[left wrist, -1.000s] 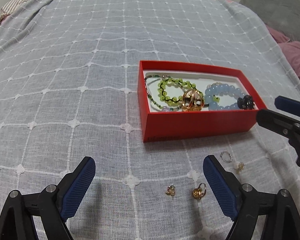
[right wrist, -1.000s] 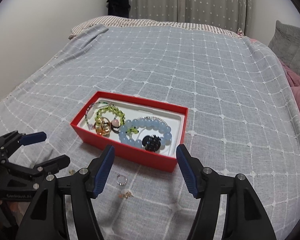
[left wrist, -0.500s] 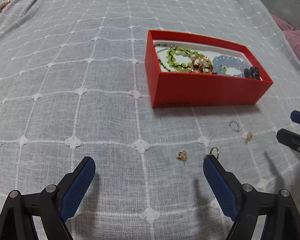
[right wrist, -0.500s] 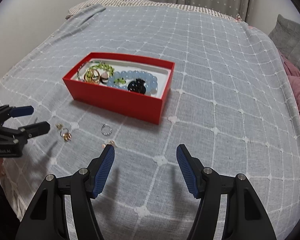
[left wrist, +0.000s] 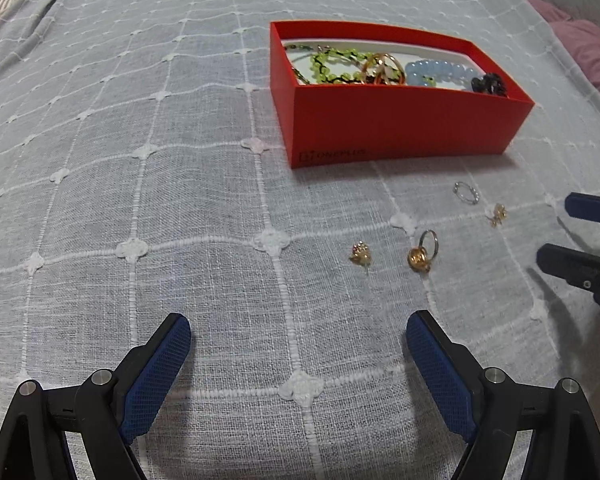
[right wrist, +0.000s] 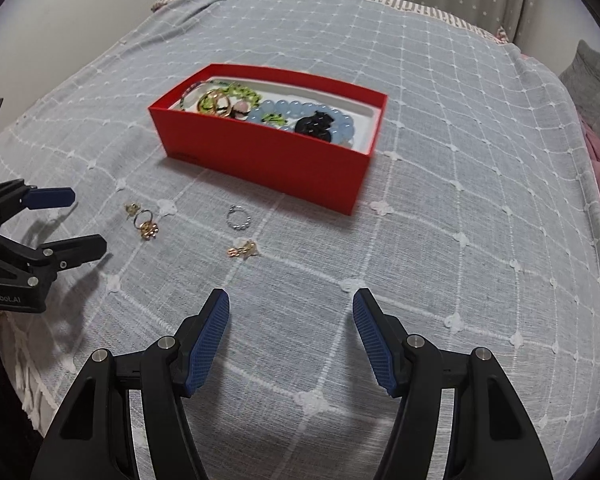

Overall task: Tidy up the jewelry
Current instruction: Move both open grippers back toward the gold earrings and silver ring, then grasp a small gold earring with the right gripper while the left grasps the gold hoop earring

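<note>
A bed covered with a grey bedspread [left wrist: 140, 200] crossed by a white grid fills both views. Going left to right in the left wrist view, the left gripper [left wrist: 298, 344] sits low in the frame, its blue-padded jaws spread wide over bare cloth with nothing between them.

Beyond it and slightly to the right lie four small loose pieces on the bedspread. A gold stud earring [left wrist: 360, 254] is furthest left. Just beside it is a gold earring with a hoop [left wrist: 420, 254]. Further right and nearer the box lies a thin silver ring [left wrist: 466, 193], and just right of that a small gold charm [left wrist: 498, 213]. None of them touch each other.

Behind these pieces stands an open red box [left wrist: 400, 128] with a white lining, resting flat on the bed. Inside it, left to right, are a green beaded bracelet [left wrist: 332, 66], a gold openwork ball [left wrist: 382, 70], a pale blue beaded bracelet [left wrist: 436, 72] and a black ornament [left wrist: 490, 83].

At the far right edge the right gripper [left wrist: 568, 232] reaches in, close to the gold charm but apart from it. In its own view the right gripper [right wrist: 290, 312] has its jaws open and empty above the cloth, with the gold charm [right wrist: 242, 249] and silver ring [right wrist: 238, 218] ahead of it, and the red box [right wrist: 268, 156] behind them.
</note>
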